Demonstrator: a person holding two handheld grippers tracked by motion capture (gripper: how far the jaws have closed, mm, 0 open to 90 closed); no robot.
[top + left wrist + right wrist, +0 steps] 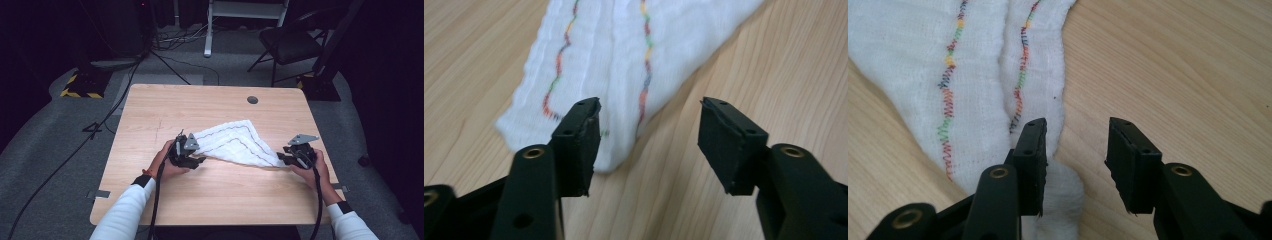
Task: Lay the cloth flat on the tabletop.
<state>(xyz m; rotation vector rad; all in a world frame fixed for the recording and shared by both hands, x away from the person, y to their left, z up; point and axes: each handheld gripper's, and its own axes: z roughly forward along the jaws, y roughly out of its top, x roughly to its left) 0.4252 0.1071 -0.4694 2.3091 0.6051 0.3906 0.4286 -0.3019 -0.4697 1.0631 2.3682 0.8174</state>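
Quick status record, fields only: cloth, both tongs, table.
cloth: white cloth with multicoloured wavy stitching, folded, lying flat on the table
left tongs: left tongs open, at the cloth's left corner, gripping nothing
right tongs: right tongs open, at the cloth's right corner, gripping nothing
table: wooden table

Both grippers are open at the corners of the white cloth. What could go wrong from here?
1. The left gripper has one jaw over the folded white cloth with wavy coloured stitching; closing may catch just one layer.
2. The right gripper may likewise pinch only an edge, which could slip.
3. Uneven pulling could bunch it on the wooden table.
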